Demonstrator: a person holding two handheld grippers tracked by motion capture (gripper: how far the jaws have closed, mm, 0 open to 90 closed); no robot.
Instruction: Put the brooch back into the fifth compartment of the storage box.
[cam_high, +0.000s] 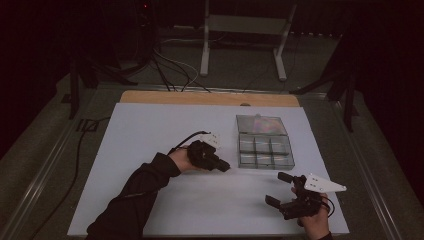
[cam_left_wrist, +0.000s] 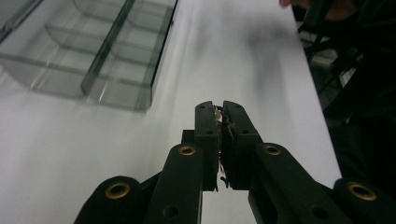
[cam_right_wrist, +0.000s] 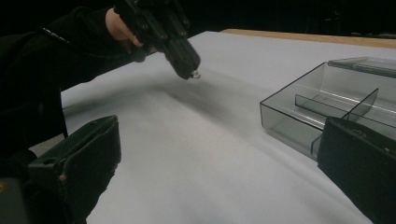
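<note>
**Left tool clamped on a tiny part beside the divided box**

We see a pale grey worktop (cam_high: 165, 130) with a wooden far edge, in a dark room with cables and a white stand on the floor. We read no writing. Our left tool (cam_high: 223, 166), centre frame, is clamped on a small pale part (cam_right_wrist: 195, 74), too small to tell its axis, just left of the clear compartment box (cam_high: 264, 142). Our right tool (cam_high: 278, 189), lower right, stands apart.

Left gripper (cam_high: 223, 166), held in a dark-sleeved hand (cam_high: 181, 157), points toward the right of the high view; its jaws are closed with a small pale piece pinched at the tips. Right gripper (cam_high: 276, 188), held low by the right hand (cam_high: 316, 223), has jaws spread wide apart.
</note>
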